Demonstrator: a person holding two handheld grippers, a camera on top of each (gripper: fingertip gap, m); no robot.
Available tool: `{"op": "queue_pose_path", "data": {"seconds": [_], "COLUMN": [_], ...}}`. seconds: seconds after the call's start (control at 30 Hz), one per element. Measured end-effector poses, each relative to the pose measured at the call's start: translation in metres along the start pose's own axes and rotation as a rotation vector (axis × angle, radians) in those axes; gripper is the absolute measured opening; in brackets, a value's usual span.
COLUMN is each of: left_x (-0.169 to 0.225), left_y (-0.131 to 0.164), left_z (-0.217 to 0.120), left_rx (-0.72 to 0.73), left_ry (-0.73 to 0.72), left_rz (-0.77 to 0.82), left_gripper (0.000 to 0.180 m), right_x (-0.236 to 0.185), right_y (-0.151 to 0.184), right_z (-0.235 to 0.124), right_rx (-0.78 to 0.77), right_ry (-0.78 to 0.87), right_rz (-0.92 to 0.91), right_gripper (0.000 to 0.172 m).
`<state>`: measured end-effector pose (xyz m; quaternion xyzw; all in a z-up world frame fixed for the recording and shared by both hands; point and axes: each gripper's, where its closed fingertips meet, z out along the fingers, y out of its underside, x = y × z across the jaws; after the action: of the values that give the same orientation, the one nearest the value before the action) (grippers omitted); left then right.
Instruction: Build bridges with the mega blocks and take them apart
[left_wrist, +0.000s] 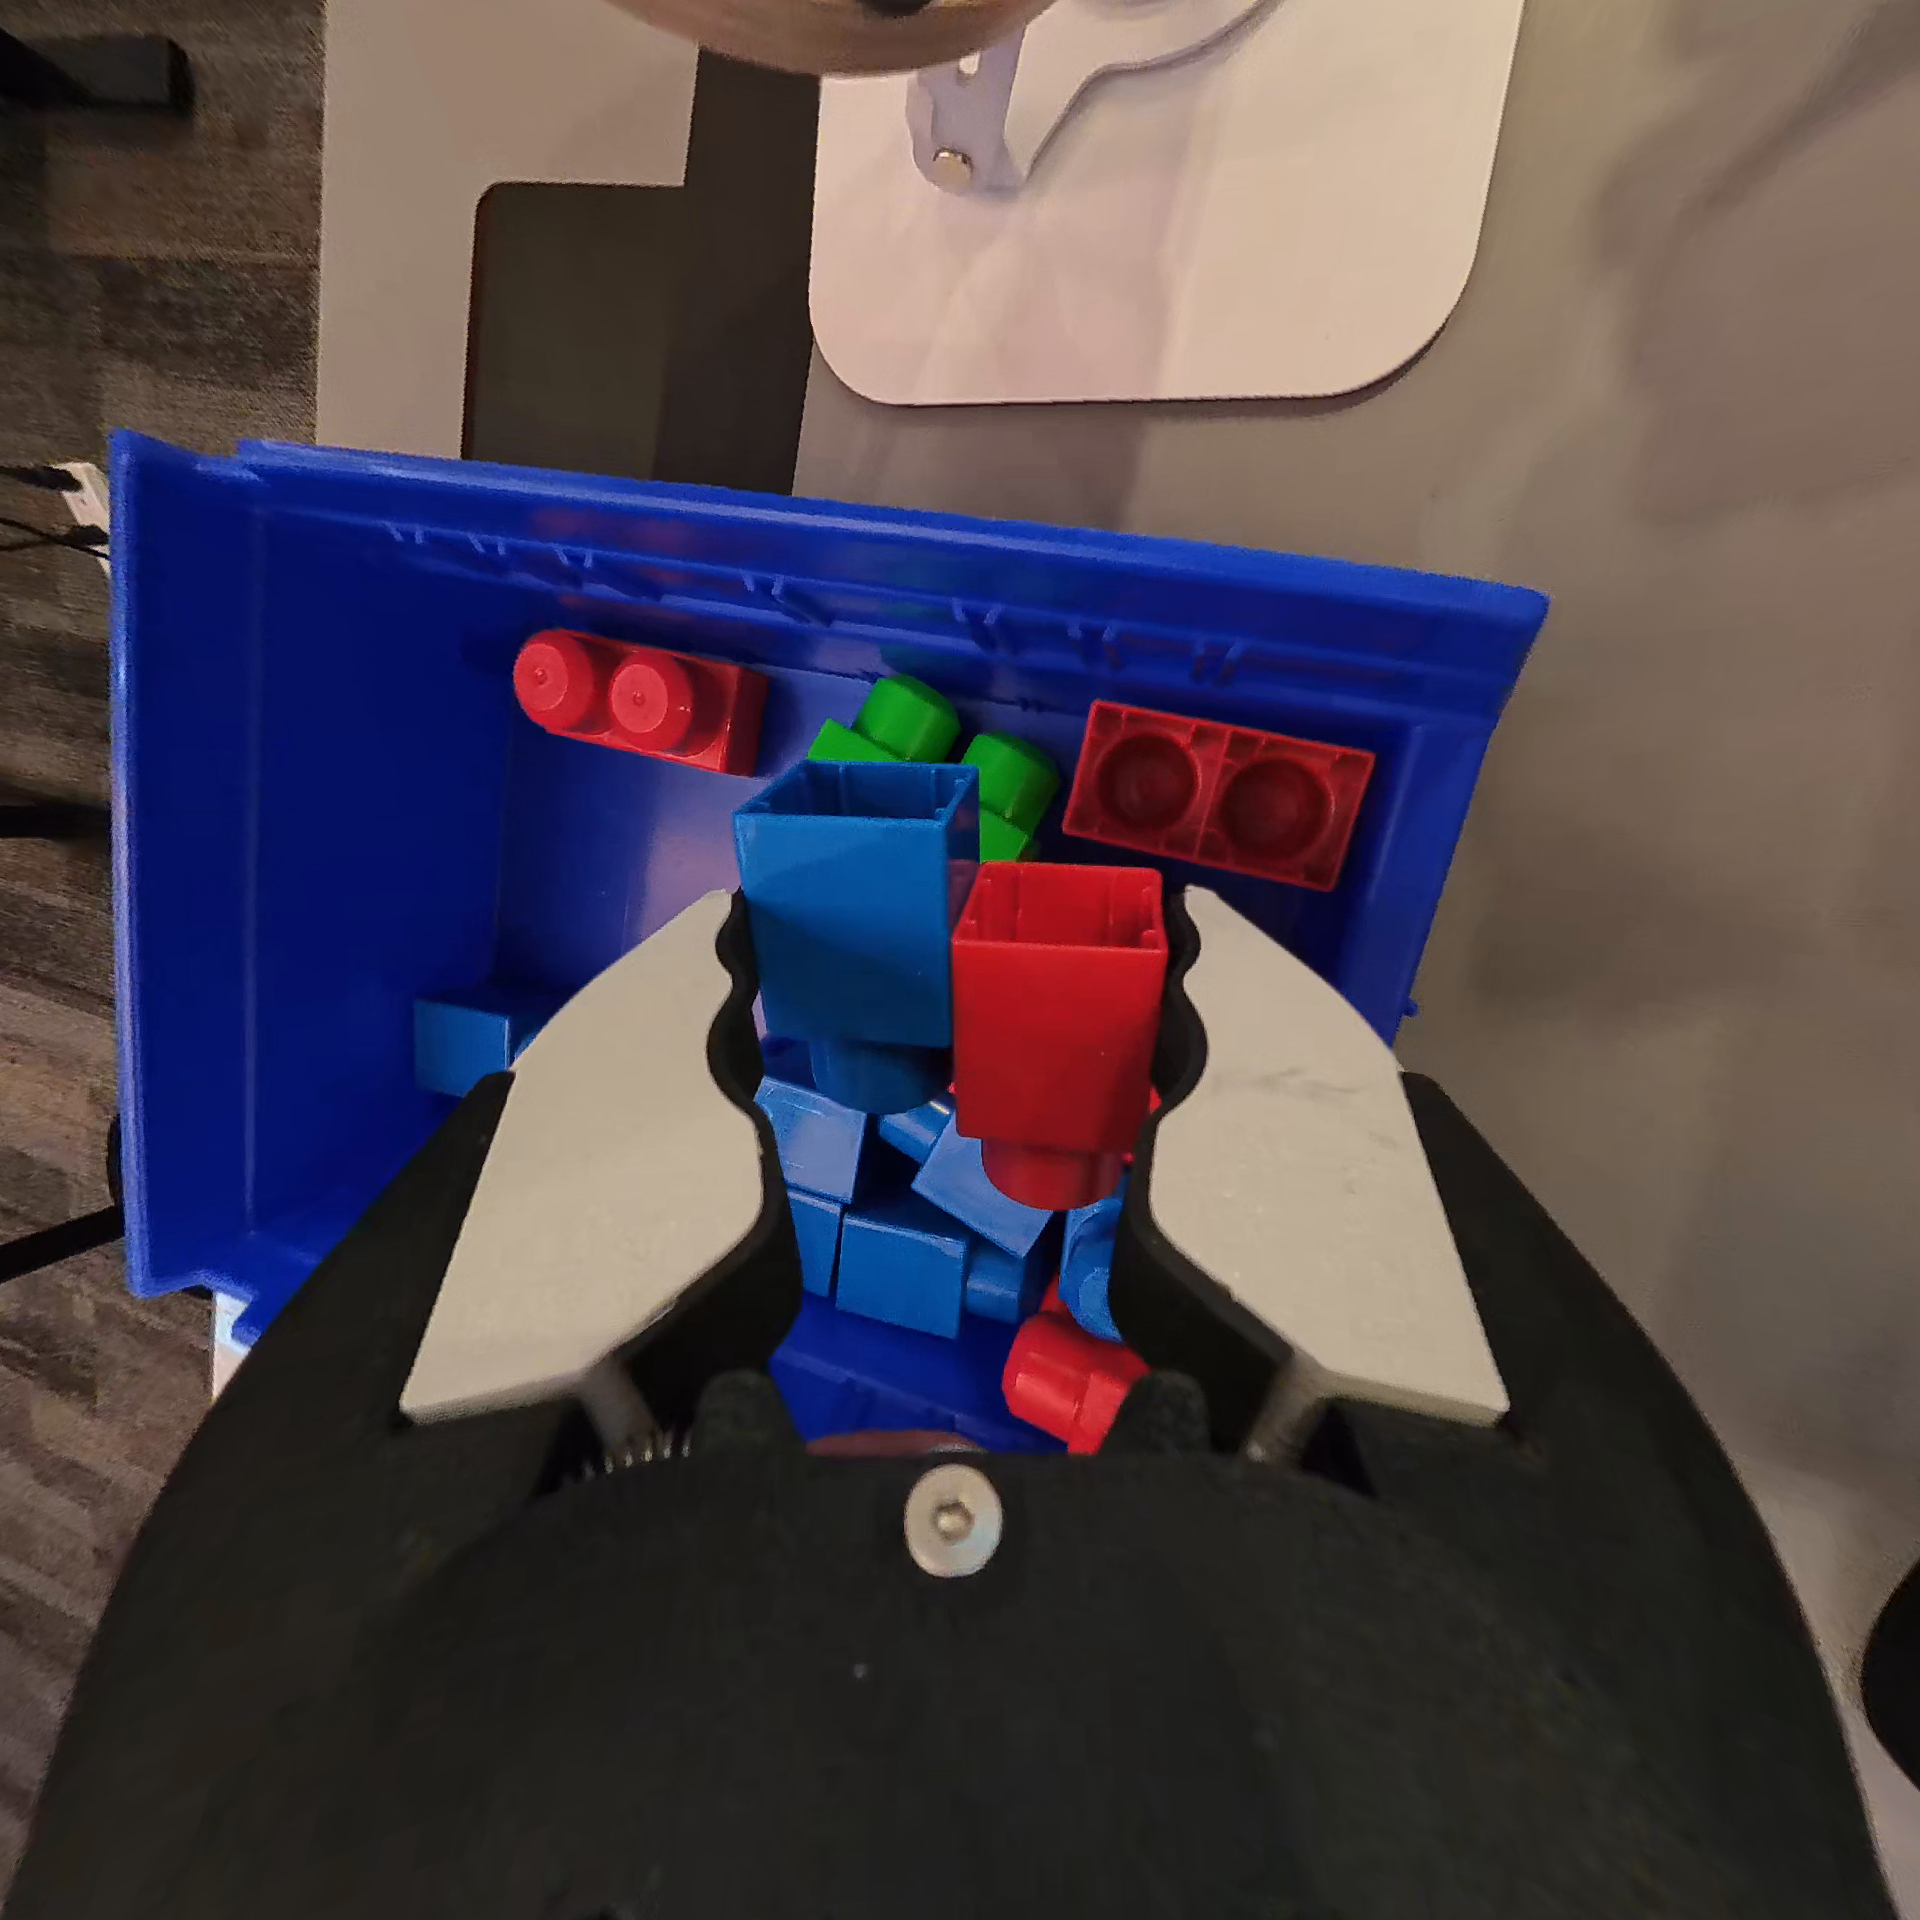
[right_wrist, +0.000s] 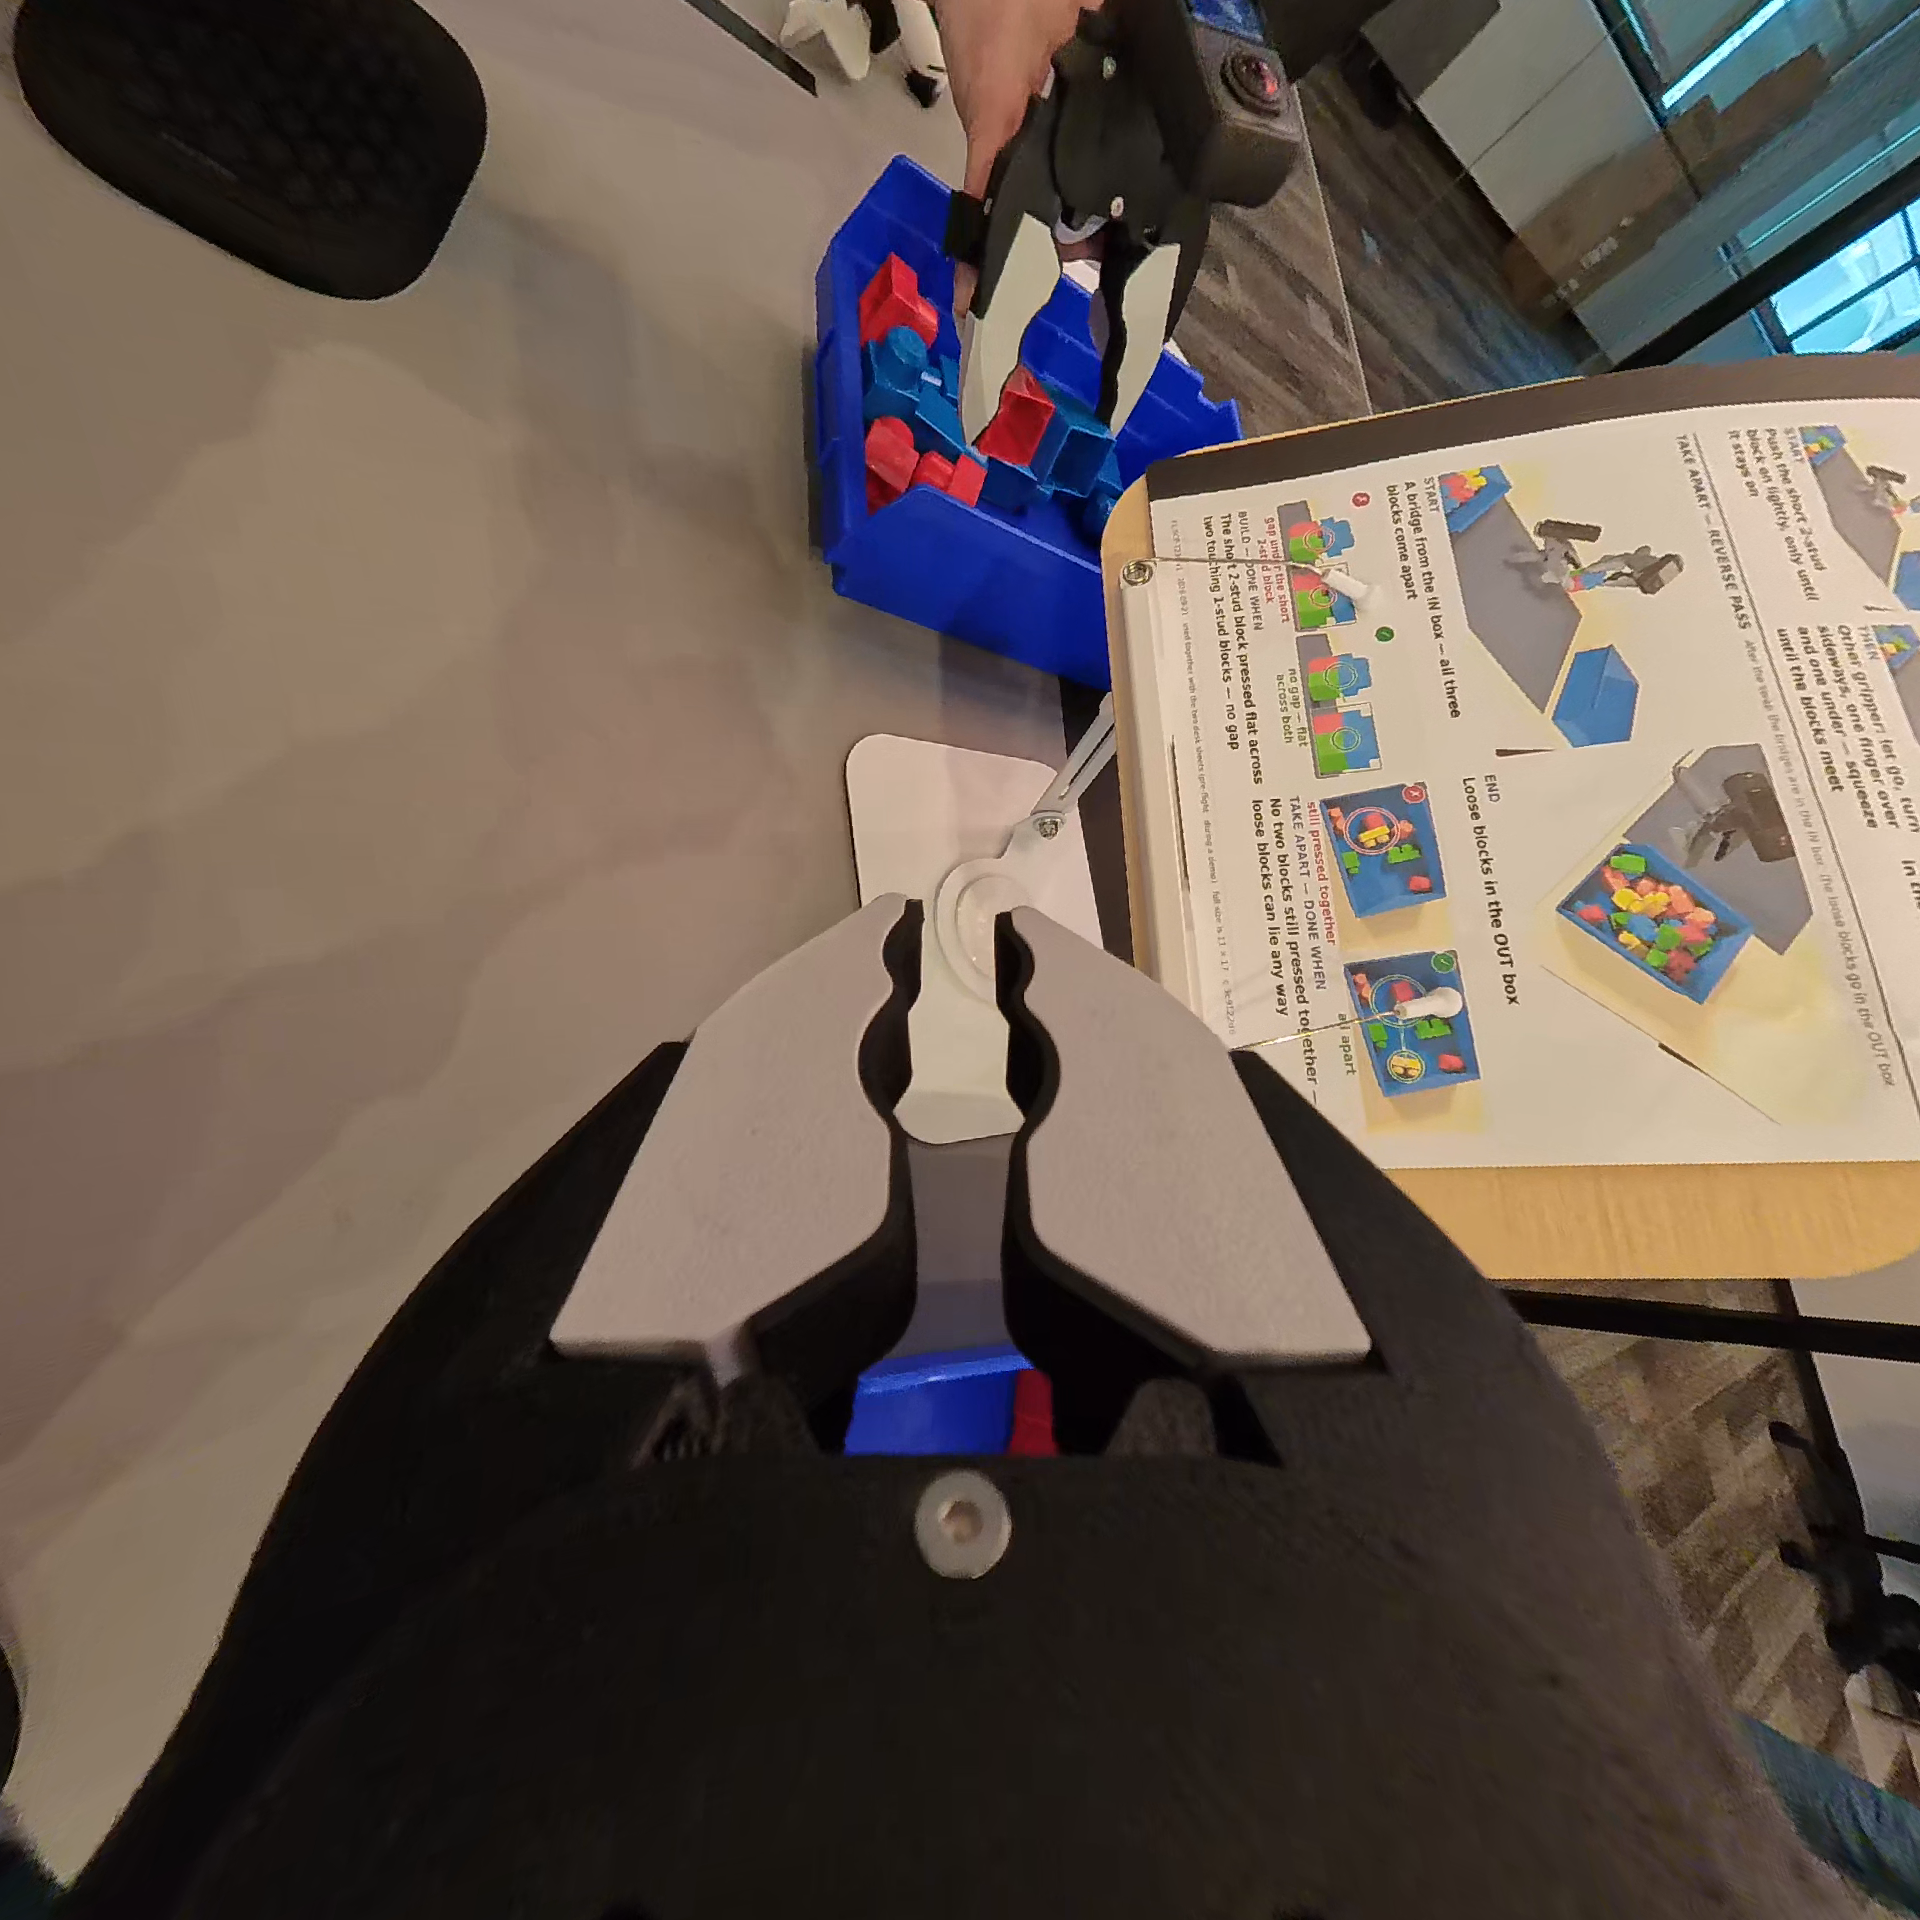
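The left gripper (left_wrist: 956, 925) is down inside the blue bin (left_wrist: 312, 831), jaws spread wide and clamped across two single-stud blocks side by side: a blue block (left_wrist: 847, 914) against the left pad, a red block (left_wrist: 1055, 1018) against the right pad. Both hang stud-down, hollow bases facing away from the jaws, and the two touch along their inner faces. Whether they are joined to anything below is hard to tell.

Beyond the jaws, at the far wall of the bin, a red two-stud block (left_wrist: 644, 701) lies on its side to the left, green blocks (left_wrist: 935, 748) sit straight ahead, and another red two-stud block (left_wrist: 1221, 805) shows its hollow underside to the right. Beneath the jaws lies a jumble of blue blocks (left_wrist: 904, 1247), with a red stud poking out nearer the wrist.

The right gripper (right_wrist: 956, 925) hangs over the grey counter (right_wrist: 416, 727), well apart from the bin, jaws nearly together with a narrow slit between them and nothing gripped. Just past its tips is a white stand base (right_wrist: 935, 800); to the right, an illustrated instruction sheet (right_wrist: 1558, 831) on a wooden board.
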<state>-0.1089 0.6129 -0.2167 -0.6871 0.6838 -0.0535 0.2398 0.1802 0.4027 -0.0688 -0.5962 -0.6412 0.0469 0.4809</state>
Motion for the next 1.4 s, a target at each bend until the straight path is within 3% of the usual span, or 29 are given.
{"op": "queue_pose_path", "data": {"seconds": [0.47,0.93,1.13,1.4], "left_x": [0.0,0.028,0.083,0.192], "left_y": [-0.018,-0.043,-0.085,-0.142], "left_z": [-0.029,-0.064,-0.073,-0.014], "left_rx": [0.027,0.104,0.218,0.239], "left_ry": [-0.044,-0.047,0.044,0.271], "left_rz": [0.046,0.096,0.189,0.399], "left_gripper": [0.073,0.073,0.073,0.073], "right_x": [0.0,-0.002,-0.003,-0.007], "right_y": [0.004,0.001,0.0,-0.005], "right_z": [-0.004,-0.01,-0.012,-0.014], "right_rx": [-0.004,0.002,0.01,0.018], "right_ry": [-0.003,-0.002,-0.005,-0.011], "right_rz": [0.012,0.003,0.003,-0.01], "right_gripper": [0.014,0.014,0.014,0.014]}}
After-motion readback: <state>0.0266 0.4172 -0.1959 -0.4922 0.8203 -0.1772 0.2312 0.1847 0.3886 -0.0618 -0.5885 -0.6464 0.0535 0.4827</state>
